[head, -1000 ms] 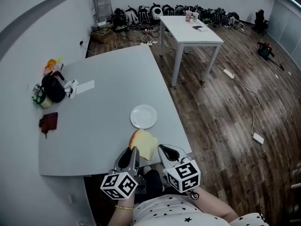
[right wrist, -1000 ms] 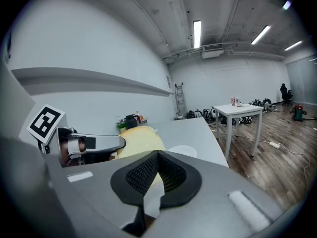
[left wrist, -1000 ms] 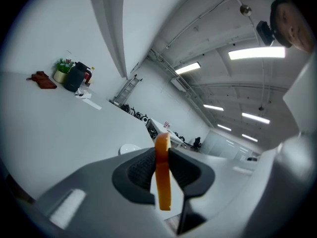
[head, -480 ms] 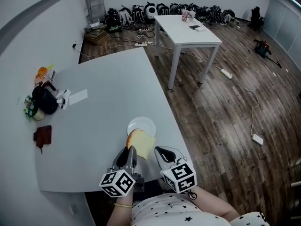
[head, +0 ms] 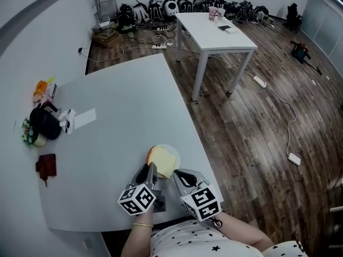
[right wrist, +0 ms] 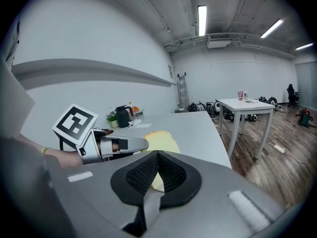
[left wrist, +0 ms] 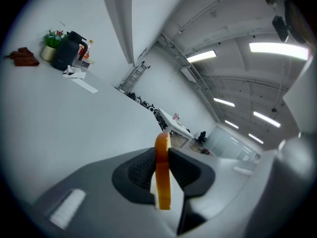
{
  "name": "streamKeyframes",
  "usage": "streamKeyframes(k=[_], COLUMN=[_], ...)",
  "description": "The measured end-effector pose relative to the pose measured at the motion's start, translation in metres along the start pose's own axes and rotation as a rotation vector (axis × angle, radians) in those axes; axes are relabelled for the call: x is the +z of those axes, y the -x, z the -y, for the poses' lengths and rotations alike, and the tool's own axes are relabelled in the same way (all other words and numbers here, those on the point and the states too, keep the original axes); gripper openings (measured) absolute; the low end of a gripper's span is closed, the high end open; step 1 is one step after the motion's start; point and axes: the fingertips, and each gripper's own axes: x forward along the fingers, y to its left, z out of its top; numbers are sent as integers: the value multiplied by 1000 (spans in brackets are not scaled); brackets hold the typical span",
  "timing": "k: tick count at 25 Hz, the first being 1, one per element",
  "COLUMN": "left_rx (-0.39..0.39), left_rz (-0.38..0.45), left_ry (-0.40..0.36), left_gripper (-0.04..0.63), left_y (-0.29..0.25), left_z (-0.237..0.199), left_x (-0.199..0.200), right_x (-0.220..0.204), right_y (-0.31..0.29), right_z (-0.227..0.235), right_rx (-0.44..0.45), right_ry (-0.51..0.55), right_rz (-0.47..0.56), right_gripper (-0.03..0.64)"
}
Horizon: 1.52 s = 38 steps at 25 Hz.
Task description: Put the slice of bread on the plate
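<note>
My left gripper [head: 151, 168] pinches the tan bread slice [head: 162, 160] above the round white plate [head: 176, 154] — right gripper [head: 180, 175] closed, empty — next I let go.

the left gripper [left wrist: 159, 178] pinches a slice of bread [left wrist: 162, 150] edge-on. a black jug [left wrist: 68, 51] stands far back on the table [left wrist: 59, 128].

The slice of bread [head: 163, 162] is pale yellow with an orange-brown crust, and the plate [head: 176, 156] is white. My left gripper [head: 151, 168] and my right gripper [head: 180, 175] carry black-and-white square markers.
</note>
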Motion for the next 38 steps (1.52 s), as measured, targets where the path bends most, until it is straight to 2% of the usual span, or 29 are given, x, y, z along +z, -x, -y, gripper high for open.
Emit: streamKeyframes(k=[9,14,17,22,25,27,29,38], left_rx=[86,214,251,230,218,213,210,160], left_rz=[-56,-96,-93,-50,-59,-61,-52,-61], left_ry=[-44,-78,-99,-84,-82,-83,-90,-104], left_gripper=[104,121,121,126,120,84,9,9], left_y=[-23,-20,-14,-3,5,12,20,46], left_z=[-33,-58,-63,-54,-43,-36,-26,2], left_x=[-9,-15,-15,-4,-7,-9,-9,-17], right_x=[-1,-4,-4,-2,-2,-1,-2,-7], right_y=[-14,-15,-14,-16,-15,-15,-14,-11], right_z=[6,4,3,1,0,1,1,-3], right_rx=[6,19,22,26,24,22,19,27], right_ry=[-23,-15,-12,-2,2,4,3,12], right_rz=[-24,-35,-35,-30,-29,-27,-27,-34], right_gripper=[-2,-2,-2,-2,-2,-2,-2,-2])
